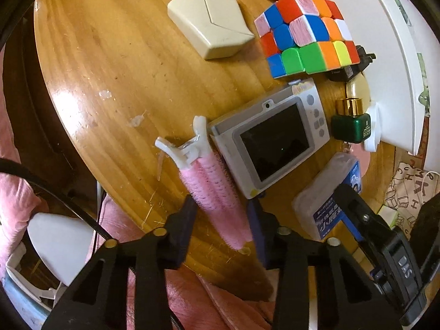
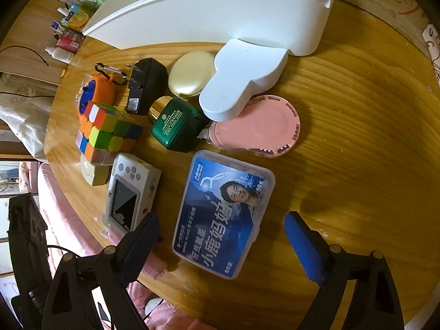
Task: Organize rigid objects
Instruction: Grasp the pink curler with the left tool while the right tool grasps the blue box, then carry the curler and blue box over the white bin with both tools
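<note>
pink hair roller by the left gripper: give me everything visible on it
The pink hair roller is a long fuzzy pink cylinder, bristly like hook-and-loop fabric, with a white plastic clip forked open at its far end. It lies flat on the wooden table, near the edge, slanted, alongside the small white camera and apparently touching it. The left gripper straddles its near half; the pads look closed against its sides, though contact is hard to confirm. Its near end reaches the table rim.

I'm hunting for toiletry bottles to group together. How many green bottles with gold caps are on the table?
1. The green bottle lies between the puzzle cube and the pink round case; others may hide behind the white bin.
</note>
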The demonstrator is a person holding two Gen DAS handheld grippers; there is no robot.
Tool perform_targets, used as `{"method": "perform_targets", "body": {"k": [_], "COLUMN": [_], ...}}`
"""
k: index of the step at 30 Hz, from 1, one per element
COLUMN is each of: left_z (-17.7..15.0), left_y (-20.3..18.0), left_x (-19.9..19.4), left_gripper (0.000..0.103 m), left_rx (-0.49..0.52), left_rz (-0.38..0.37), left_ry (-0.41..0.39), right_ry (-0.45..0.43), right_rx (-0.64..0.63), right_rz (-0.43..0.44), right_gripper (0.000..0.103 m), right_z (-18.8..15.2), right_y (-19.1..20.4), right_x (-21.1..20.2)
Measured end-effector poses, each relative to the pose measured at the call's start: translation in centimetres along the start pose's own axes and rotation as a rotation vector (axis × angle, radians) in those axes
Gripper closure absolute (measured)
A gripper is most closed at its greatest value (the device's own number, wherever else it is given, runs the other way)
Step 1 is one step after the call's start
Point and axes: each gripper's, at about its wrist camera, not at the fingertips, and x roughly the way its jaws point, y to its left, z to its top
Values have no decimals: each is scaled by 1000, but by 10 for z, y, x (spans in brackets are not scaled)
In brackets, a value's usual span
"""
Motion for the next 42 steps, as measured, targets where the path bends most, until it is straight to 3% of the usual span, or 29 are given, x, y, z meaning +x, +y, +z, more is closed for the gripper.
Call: {"method": "perform_targets", "body": {"k": [10,21,30,42], "left_z": [-5,-20,-13,35], "left_y": [30,31,29,5], "left_x": [4,-16,-46,-123], "left_gripper": [73,74,74,74], "left_rx": [-48,-13,53,228], "left_rz": [-44,-51,-23,28], "left_ry": [-10,-50,-93,-235], "right_ry": [41,30,-32,-235], "right_rx": [18,1,44,75], "right_rz": [-50,-59,-16,-1], "right_gripper": [34,35,35,35], "right_z": [14,2,-20,-6], "right_y": [10,18,10,15], "right_x": [19,19,-14,-88]}}
